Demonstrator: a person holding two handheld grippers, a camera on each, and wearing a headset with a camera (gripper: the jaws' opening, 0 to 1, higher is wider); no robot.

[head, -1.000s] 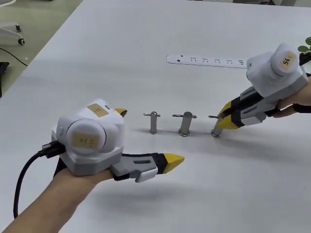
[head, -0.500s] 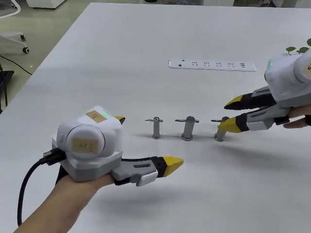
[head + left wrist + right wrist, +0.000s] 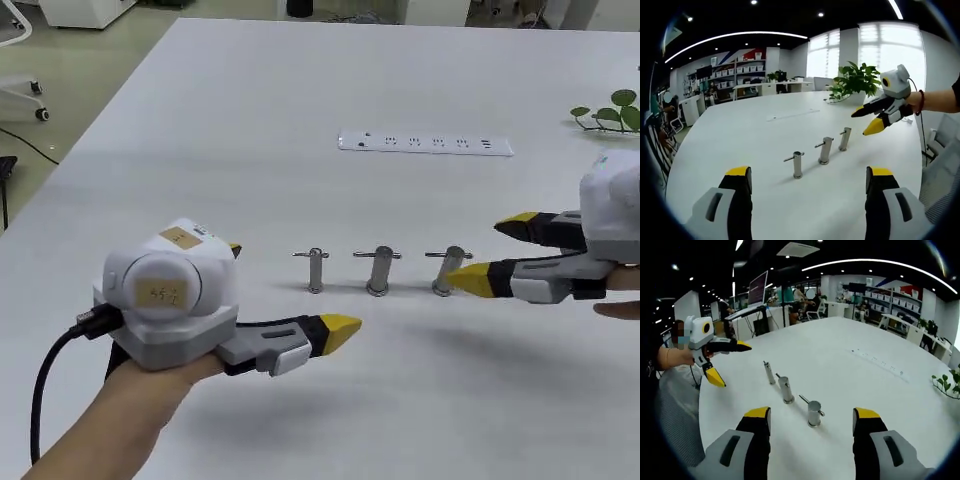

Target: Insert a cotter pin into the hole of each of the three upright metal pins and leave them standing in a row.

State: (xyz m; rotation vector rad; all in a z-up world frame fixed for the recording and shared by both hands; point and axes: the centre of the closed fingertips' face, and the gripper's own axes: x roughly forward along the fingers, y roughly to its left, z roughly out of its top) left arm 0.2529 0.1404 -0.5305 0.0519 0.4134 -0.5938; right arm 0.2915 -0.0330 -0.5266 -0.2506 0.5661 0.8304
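The chief risk, as I judge it, lies with the right claw [image 3: 483, 252]: its lower yellow tip hangs just beside the right-hand pin [image 3: 447, 272], and any sideways drift of the hand could clip that narrow-based upright, topple it or nudge its cotter pin [image 3: 436, 254] out of the hole, and perhaps send it against the middle pin [image 3: 379, 270]. A lesser risk sits with the left claw [image 3: 290, 287], whose jaws point along the row toward the left-hand pin [image 3: 316, 270]; a push forward would strike that one. Both claws gape wide and carry nothing. The three uprights stand in a straight row about mid-table [image 3: 300, 120], parallel to the near edge, with a power strip [image 3: 425, 144] lying well beyond them toward the far edge. Each upright appears to have a thin cross-piece through its top, so the job looks close to done. Relative to the claws, the row lies between them: the left-hand pin near but clear of the left claw's tips, the right-hand pin just beside the right claw's lower tip, whether touching I cannot tell.
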